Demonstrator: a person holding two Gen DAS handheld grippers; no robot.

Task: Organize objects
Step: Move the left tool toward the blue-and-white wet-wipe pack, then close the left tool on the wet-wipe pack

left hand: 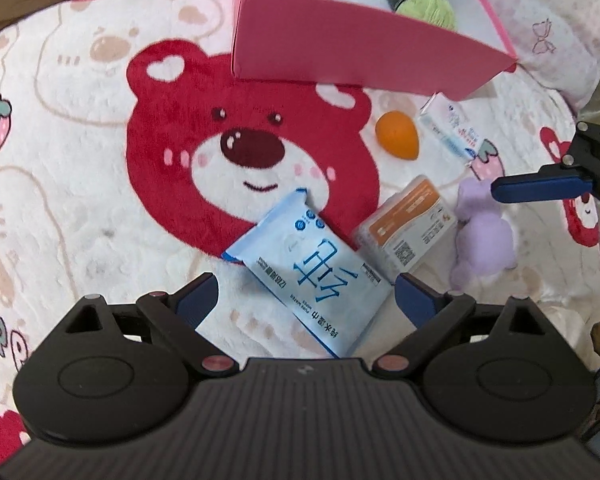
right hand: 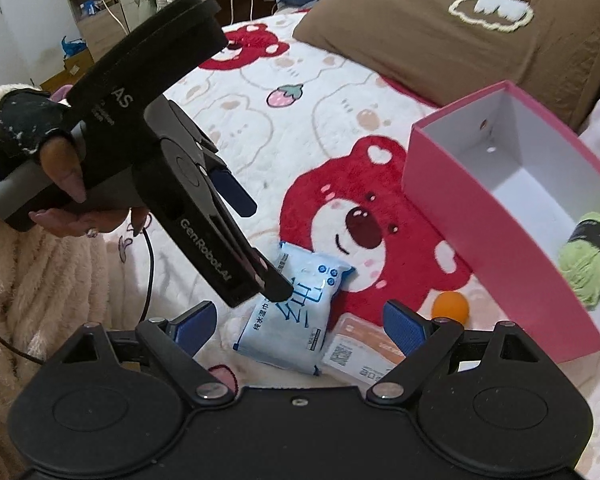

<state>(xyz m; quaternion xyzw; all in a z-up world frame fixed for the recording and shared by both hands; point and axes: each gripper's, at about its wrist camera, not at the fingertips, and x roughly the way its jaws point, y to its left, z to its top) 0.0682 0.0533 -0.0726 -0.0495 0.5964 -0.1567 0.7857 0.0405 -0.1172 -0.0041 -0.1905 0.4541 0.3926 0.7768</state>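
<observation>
We held both tools spread and empty: the left tool [left hand: 306, 300] over the wipes pack [left hand: 308, 268], the right tool [right hand: 300, 326] beside it.

Seen from the left wrist, bare blanket [left hand: 80, 200] lies open from 8 to 11 o'clock. The pink box [left hand: 340, 48] blocks 12 o'clock. Wipes [left hand: 312, 276], orange pack [left hand: 412, 224], purple toy [left hand: 484, 236] and the right gripper's finger [left hand: 540, 188] crowd 1 to 3 o'clock.
</observation>
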